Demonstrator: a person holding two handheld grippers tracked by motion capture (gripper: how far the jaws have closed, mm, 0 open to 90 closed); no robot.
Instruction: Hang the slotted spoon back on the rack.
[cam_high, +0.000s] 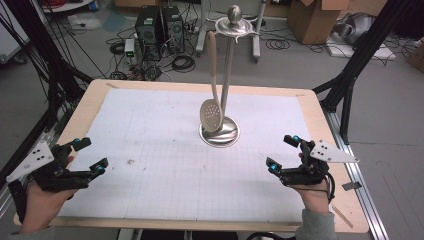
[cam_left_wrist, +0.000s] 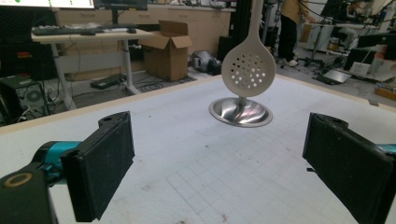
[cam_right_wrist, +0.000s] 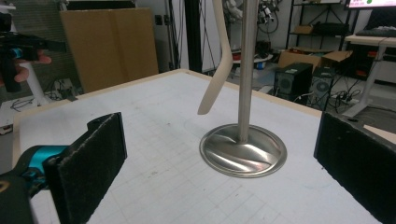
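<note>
Two tongs, left tongs (cam_high: 90, 155) & right tongs (cam_high: 282, 151), gape released either side of utensil stand (cam_high: 220, 131), well apart. Slotted spoon (cam_high: 211, 112) hangs on it. Start step; next prob. reach in & grip spoon handle.

table (cam_high: 320, 107) | white grid mat (cam_high: 165, 150) | steel stand base (cam_high: 220, 134) on mat

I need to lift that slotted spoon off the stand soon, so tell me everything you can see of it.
The slotted spoon is cream-coloured and looks like plastic or nylon, with a long, slightly bent handle and a round bowl pierced with many small holes. It hangs bowl-down from the top arms of the metal stand, beside the pole, its bowl just above the dished base. Neither gripper touches it.
</note>
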